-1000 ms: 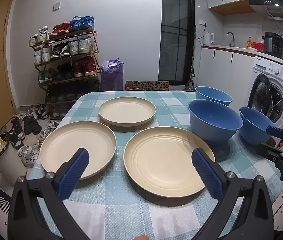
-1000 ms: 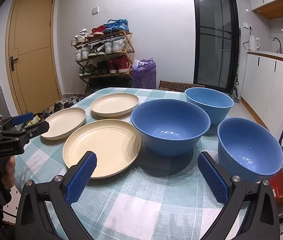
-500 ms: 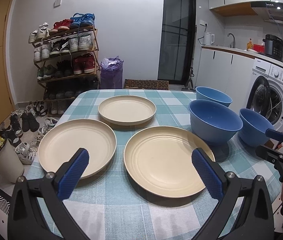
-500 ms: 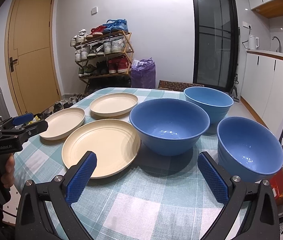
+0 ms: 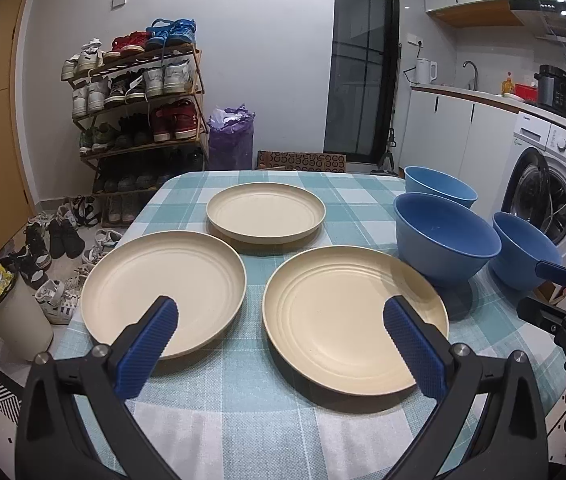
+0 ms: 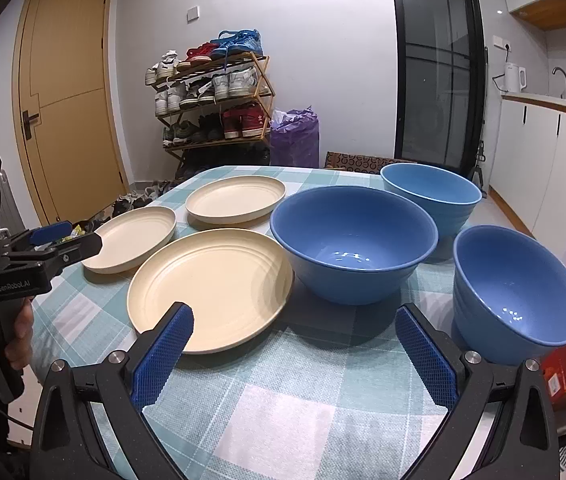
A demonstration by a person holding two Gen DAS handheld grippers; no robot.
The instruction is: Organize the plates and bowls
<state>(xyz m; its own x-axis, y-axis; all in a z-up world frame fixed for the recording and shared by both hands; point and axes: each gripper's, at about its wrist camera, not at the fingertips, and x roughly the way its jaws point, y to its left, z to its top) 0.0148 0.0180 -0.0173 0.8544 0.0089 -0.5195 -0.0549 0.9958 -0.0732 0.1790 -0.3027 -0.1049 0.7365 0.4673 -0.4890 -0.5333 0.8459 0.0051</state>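
Hovering over checked table [image 5: 243, 420]: left gripper [image 5: 279, 336] and right gripper [image 6: 289, 342], both jaws spread, nothing held. Three cream plates [image 5: 355, 320] laid flat and separate at left; three blue bowls [image 6: 353, 240] upright at right. Likely light, rigid, smooth plastic, slip risk; pinch at raised rim. Near table edge cut off; far bowl [image 5: 439, 186] partly hidden.
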